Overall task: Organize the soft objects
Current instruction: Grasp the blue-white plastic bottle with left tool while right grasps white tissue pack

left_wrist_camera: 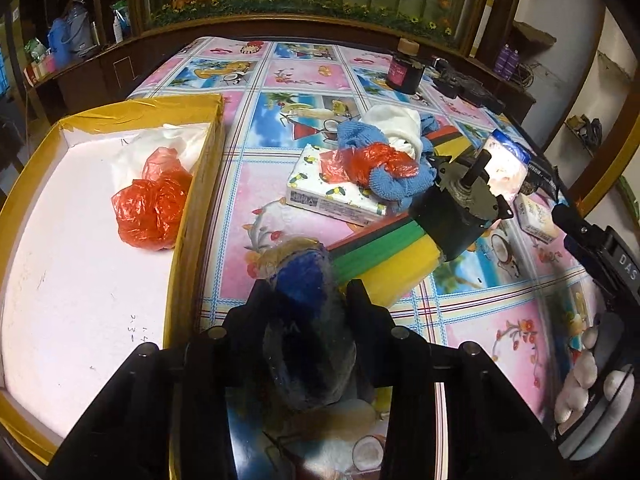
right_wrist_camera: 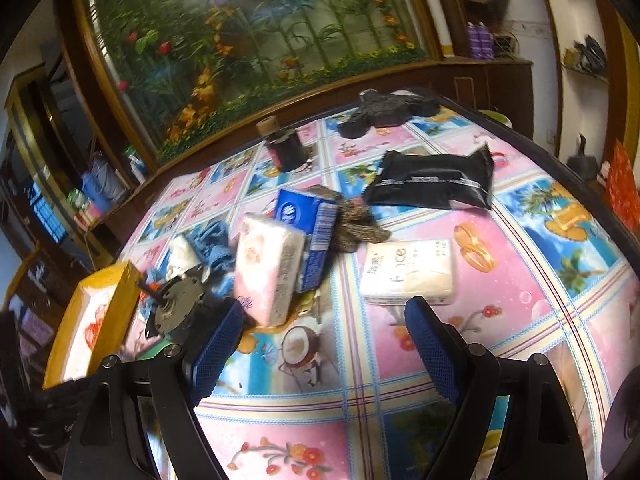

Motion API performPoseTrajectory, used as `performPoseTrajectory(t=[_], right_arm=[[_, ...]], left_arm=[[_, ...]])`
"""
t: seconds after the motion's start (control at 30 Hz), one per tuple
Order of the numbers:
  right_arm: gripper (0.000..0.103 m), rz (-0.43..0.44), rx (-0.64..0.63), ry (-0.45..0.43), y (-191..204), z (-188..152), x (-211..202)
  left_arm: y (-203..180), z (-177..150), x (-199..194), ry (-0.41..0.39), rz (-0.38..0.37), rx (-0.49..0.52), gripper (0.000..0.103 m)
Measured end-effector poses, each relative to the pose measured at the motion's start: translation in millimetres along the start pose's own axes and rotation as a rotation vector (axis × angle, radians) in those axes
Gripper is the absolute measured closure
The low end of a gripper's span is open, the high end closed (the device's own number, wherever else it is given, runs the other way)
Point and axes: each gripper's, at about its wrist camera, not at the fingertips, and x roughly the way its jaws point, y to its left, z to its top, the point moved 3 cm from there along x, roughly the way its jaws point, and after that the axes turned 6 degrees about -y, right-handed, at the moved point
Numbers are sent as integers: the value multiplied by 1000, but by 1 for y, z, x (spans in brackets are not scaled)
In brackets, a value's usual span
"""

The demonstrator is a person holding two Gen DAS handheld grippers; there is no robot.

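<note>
Left gripper [left_wrist_camera: 308, 292] clamps what seems a sponge [left_wrist_camera: 304, 320] beside the box [left_wrist_camera: 192, 216] edge.

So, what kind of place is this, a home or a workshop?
Probably a home living room: a table under a cartoon-print tablecloth, a large planted aquarium in a wooden cabinet behind it, and household tissue packs lying about.

tissue packs: 4 [right_wrist_camera: 267, 272] [right_wrist_camera: 310, 236] [right_wrist_camera: 408, 272] [left_wrist_camera: 336, 196] | red plastic bags: 2 [left_wrist_camera: 150, 210] [left_wrist_camera: 368, 162] | blue cloths: 1 [left_wrist_camera: 396, 184] | motors: 1 [left_wrist_camera: 456, 208] | yellow-edged boxes: 1 [left_wrist_camera: 140, 110] | dark jars: 1 [left_wrist_camera: 404, 70]
</note>
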Motion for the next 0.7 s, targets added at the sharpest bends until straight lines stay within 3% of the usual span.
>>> performPoseTrajectory(t=[0.2, 0.33, 0.43, 0.57, 0.7], right_arm=[[20, 14, 162, 16, -31, 3, 3], [20, 18, 206, 25, -41, 5, 6], [20, -53, 193, 22, -44, 6, 9], [27, -223, 115, 98, -42, 8, 30], [28, -266, 58, 144, -31, 21, 47]], left_arm=[[4, 2, -41, -77, -142, -69, 67], [8, 5, -68, -133, -210, -91, 67], [13, 4, -79, -149, -226, -89, 67], [26, 2, -85, -160, -225, -97, 67], [48, -1, -90, -167, -220, -141, 67]])
